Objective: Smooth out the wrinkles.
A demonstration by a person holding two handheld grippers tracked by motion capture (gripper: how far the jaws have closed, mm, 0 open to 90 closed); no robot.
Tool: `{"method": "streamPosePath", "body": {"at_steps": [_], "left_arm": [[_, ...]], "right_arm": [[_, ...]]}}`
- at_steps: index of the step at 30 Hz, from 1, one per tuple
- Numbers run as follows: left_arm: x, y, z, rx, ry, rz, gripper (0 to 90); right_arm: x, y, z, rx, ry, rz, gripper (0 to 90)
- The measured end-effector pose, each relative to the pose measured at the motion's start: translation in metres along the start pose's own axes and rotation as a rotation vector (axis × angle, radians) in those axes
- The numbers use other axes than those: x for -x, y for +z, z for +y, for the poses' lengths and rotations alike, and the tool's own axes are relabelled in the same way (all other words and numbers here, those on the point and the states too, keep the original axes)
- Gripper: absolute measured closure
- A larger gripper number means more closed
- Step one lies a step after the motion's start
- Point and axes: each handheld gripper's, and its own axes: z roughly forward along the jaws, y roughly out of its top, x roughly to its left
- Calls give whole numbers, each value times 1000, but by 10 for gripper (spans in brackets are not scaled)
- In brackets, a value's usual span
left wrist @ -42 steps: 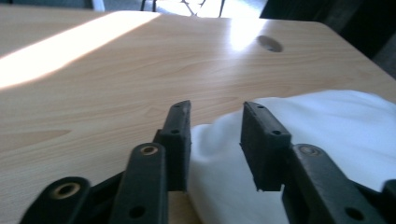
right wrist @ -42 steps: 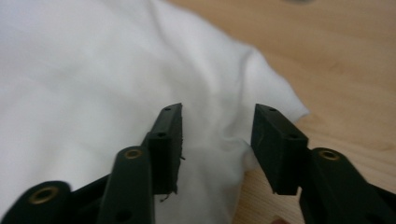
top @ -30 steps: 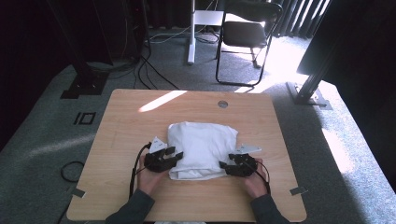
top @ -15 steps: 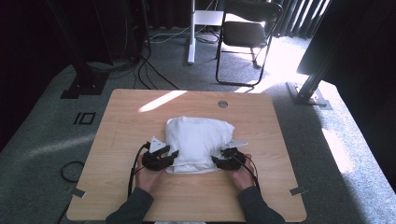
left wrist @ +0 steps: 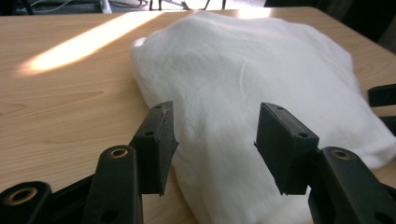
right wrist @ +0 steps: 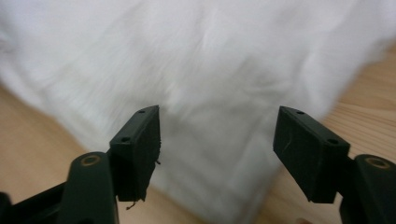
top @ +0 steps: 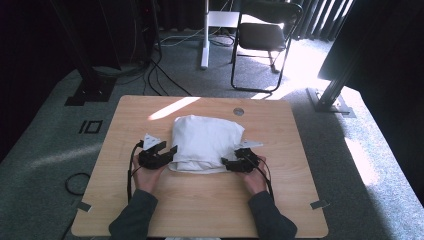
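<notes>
Cloth (top: 207,142), white and folded into a thick bundle, lies near the middle of the tabletop (top: 200,210), tidier than a second ago, when a loose flap stuck out at its right edge. Both grippers have backed off to its near corners: the left gripper (top: 170,151) now sits just beside the bundle's left edge, its jaws having just been opening, with nothing pinched between them. The right gripper (top: 227,162) rests at the near right corner, its jaws also just opened wide, with cloth lying in front of them but not clamped. In the right gripper view the cloth is blurred, so its folds are hard to make out. Beyond the tabletop stand a folding chair (top: 262,35) and a white post (top: 204,32), with cables (top: 155,70) on the carpet.
</notes>
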Motion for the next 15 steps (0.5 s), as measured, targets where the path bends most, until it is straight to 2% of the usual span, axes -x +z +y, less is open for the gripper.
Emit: {"method": "streamPosePath", "body": {"at_steps": [1, 2, 3, 6, 9, 10, 11, 12, 15], "left_arm": [[-1, -6, -1, 5, -4, -1, 466], [-2, -12, -2, 13, -12, -6, 465], [-4, -18, -5, 27, -16, -13, 465], [-5, -29, -10, 40, -18, -13, 456], [-6, -33, -15, 46, -24, -12, 456], [-6, -34, -16, 44, -22, -12, 455], [-6, -33, -16, 38, -21, -12, 454], [-6, -34, -16, 38, -19, -8, 454], [-6, -36, -18, 45, -21, -4, 452]], "right_arm": [[1, -10, -3, 19, -1, 0, 305], [5, -29, -13, 48, 0, -2, 304], [5, -29, -13, 48, 0, -2, 304], [12, -49, -30, 66, 1, -22, 305], [22, -58, -41, 50, 18, -41, 302], [27, -61, -44, 61, 43, -40, 303], [34, -65, -46, 79, 89, -21, 305], [34, -65, -46, 79, 89, -21, 305], [44, -73, -49, 107, 133, -25, 303]]}}
